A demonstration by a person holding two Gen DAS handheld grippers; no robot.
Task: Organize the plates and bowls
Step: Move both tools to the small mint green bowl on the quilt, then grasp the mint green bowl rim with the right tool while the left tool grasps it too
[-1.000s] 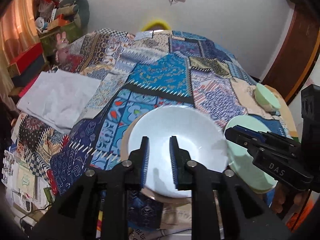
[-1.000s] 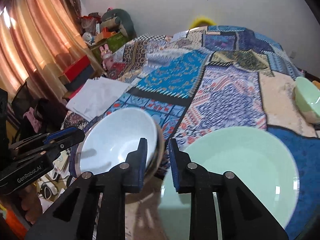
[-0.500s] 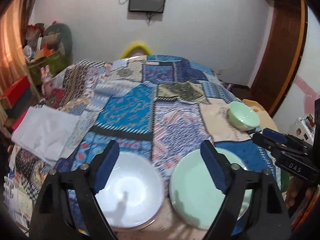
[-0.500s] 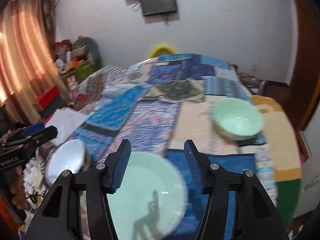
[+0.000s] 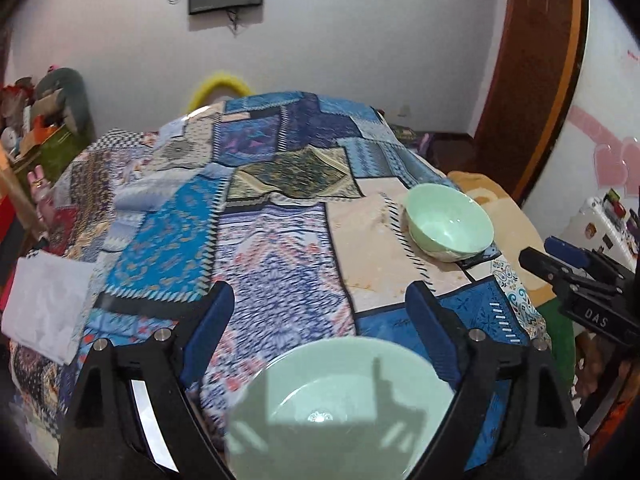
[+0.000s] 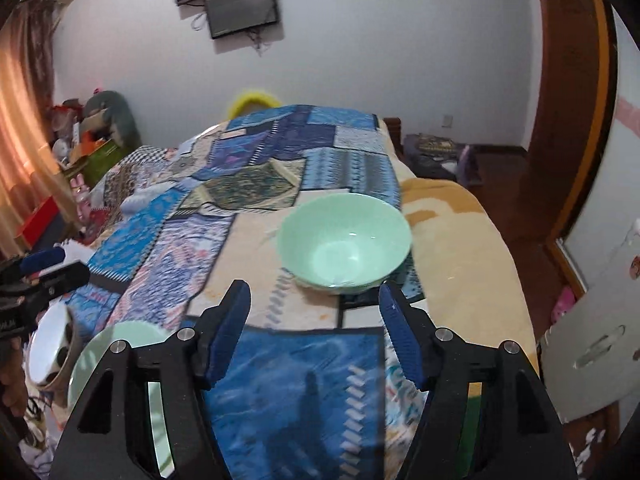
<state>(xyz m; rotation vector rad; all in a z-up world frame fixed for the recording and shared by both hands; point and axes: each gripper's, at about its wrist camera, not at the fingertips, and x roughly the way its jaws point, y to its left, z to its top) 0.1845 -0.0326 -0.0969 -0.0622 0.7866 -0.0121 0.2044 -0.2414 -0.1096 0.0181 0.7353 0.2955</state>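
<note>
A pale green plate (image 5: 340,404) lies on the patchwork bedspread (image 5: 264,248) at the near edge, right under my left gripper (image 5: 320,316), which is open and holds nothing. A pale green bowl (image 5: 450,226) stands upright further back on the right. In the right wrist view this green bowl (image 6: 345,240) sits just beyond my open right gripper (image 6: 315,316). At the lower left of that view are the green plate (image 6: 116,348) and a white bowl (image 6: 48,356) with a brown rim. The right gripper (image 5: 560,264) also shows at the right edge of the left wrist view.
A white folded cloth (image 5: 44,304) lies at the bed's left edge. Boxes and toys (image 6: 92,140) are stacked by the curtain on the left. A wooden door frame (image 6: 572,120) and white cabinet (image 6: 608,280) stand on the right. A screen (image 6: 240,8) hangs on the far wall.
Both grippers have opened wide and swung right. The left one left the white bowl and now hangs over the green plate; the right one now faces the green bowl.
</note>
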